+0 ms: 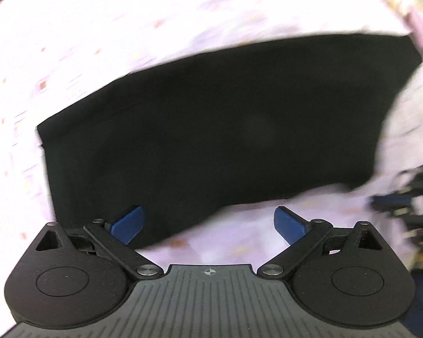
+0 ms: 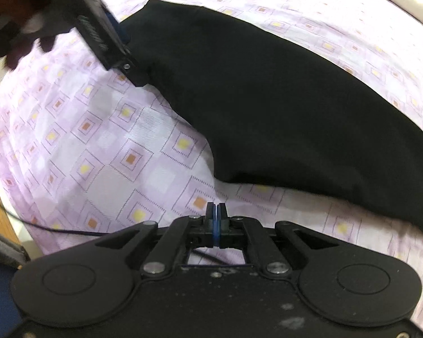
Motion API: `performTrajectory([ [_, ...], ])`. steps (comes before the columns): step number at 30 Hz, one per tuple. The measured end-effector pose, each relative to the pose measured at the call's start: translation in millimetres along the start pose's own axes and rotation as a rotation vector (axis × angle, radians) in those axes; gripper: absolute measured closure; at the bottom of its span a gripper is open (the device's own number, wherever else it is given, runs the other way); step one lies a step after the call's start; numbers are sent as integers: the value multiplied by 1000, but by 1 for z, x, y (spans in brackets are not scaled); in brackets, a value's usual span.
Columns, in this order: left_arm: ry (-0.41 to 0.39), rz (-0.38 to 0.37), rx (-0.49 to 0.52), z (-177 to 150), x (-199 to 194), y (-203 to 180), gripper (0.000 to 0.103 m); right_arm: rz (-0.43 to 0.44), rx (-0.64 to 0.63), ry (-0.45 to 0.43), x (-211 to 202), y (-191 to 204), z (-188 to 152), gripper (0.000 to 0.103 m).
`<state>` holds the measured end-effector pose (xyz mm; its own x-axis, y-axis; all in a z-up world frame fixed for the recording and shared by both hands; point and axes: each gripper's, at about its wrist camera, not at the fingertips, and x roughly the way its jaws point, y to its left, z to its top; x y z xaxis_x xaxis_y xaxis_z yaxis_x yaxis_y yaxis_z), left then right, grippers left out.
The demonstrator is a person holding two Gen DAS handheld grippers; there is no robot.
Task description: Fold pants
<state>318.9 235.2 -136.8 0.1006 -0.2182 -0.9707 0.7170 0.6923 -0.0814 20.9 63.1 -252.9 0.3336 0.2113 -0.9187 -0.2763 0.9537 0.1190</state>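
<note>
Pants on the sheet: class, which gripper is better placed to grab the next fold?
Probably left. The left gripper is open at the pants' edge; the right gripper is shut over bare sheet.

**Black on lilac**

The pants under me are plain black, with no pattern I can make out. The bedsheet is pale lilac, printed with nested squares whose centres are yellow or orange. My own left gripper and right gripper are black, with blue pads.
</note>
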Motion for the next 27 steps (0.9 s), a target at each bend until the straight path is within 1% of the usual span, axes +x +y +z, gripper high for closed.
performTrajectory([
  [3, -79, -61, 6, 4, -9, -33, 3, 6, 75, -20, -8, -7, -6, 102],
  [6, -120, -99, 9, 18, -1, -61, 3, 4, 134, -29, -13, -15, -8, 102],
  [9, -104, -111, 3, 32, 21, -79, 3, -5, 165, -34, -18, -20, -9, 102],
  [10, -79, -103, 3, 19, 37, -86, 3, -9, 176, -35, -19, -21, -10, 102],
  [12, -8, -42, 6, 9, 54, -94, 3, -15, 202, -34, -8, -19, -9, 101],
  [13, 13, -27, 0, 3, 61, -97, 2, -17, 220, -36, -10, -21, -11, 101],
  [16, 14, -55, -62, -3, 68, -84, 2, -26, 291, -45, -12, -30, -15, 97],
  [17, 16, -65, -77, -2, 67, -80, 2, -32, 316, -49, -12, -34, -15, 93],
  [20, 18, -75, -118, 0, 67, -69, 2, -46, 362, -65, -9, -44, -11, 93],
  [22, 19, -76, -142, 2, 70, -61, 3, -49, 342, -67, -4, -44, -5, 93],
  [25, 27, -57, -150, 11, 76, -55, 3, -43, 298, -53, 9, -39, 3, 92],
  [27, 41, -61, -154, 17, 80, -51, 3, -41, 280, -45, 17, -40, 11, 92],
])
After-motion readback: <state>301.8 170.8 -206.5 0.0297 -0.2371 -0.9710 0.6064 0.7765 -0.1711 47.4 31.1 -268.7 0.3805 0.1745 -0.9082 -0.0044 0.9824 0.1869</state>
